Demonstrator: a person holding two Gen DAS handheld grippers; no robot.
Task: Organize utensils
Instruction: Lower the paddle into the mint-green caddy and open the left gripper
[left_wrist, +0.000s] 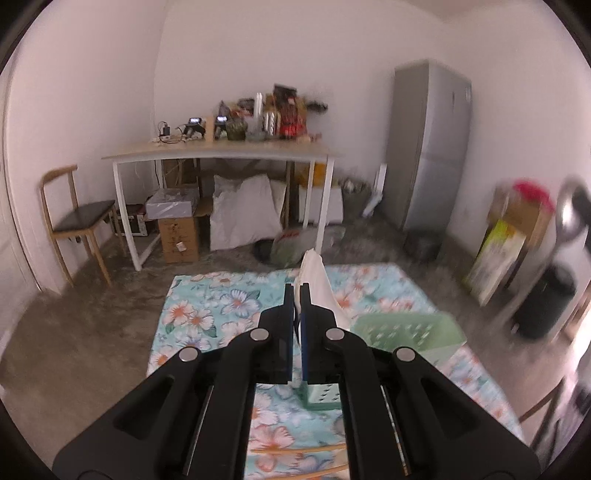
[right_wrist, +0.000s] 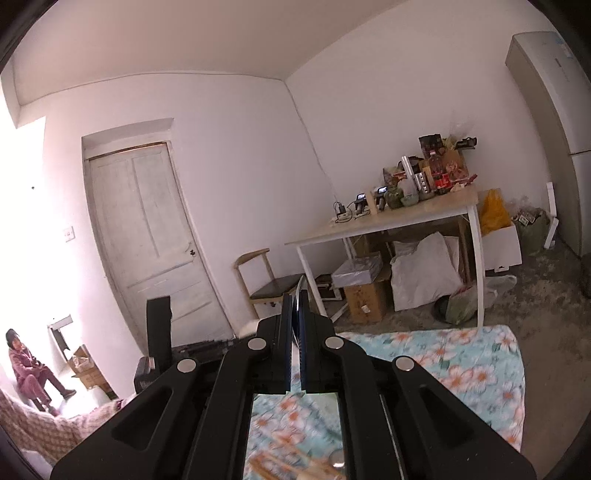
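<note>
In the left wrist view my left gripper (left_wrist: 297, 290) is shut on a white utensil (left_wrist: 317, 280) that sticks up and forward past the fingertips, above the floral cloth (left_wrist: 207, 314). A pale green perforated basket (left_wrist: 402, 328) sits on the cloth just right of the gripper. A blurred metal spoon (left_wrist: 572, 206) shows at the far right. In the right wrist view my right gripper (right_wrist: 297, 297) is shut on a thin metal utensil (right_wrist: 300, 286), seen edge-on between the pads. Wooden chopsticks (right_wrist: 280, 463) lie blurred on the cloth below it.
A white-legged table (left_wrist: 221, 155) with bottles and clutter stands against the far wall, with boxes and bags under it. A wooden chair (left_wrist: 74, 221) is at its left, a grey fridge (left_wrist: 428, 147) at its right. A seated person (right_wrist: 29, 373) is at far left.
</note>
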